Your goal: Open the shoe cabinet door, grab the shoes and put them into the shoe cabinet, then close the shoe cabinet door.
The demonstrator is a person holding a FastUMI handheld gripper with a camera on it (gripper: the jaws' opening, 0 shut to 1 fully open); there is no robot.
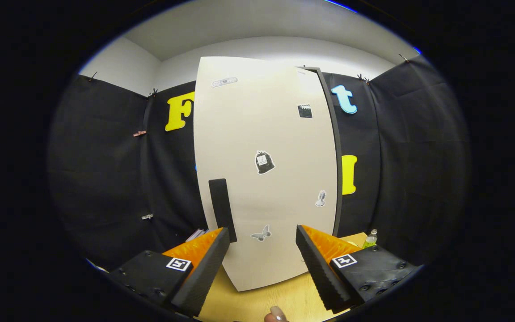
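A tall off-white shoe cabinet (262, 134) stands on the wooden table straight ahead of me. Its door (257, 188) carries several small stickers and a dark vertical handle (222, 209) near its lower left edge. The door stands slightly ajar: a dark frame edge (331, 134) shows along its right side. My gripper (262, 241) is open, its two fingers spread wide just in front of the door's lower part. The left finger's tip (221, 237) lies close beside the bottom of the handle. Nothing sits between the fingers.
The light wooden table (262, 299) runs under the cabinet. A small green-capped bottle (370, 239) stands to the right of the cabinet, behind the right finger. Some papers (196, 234) lie behind the left finger. A person's fingertip (276, 314) shows below the fingers.
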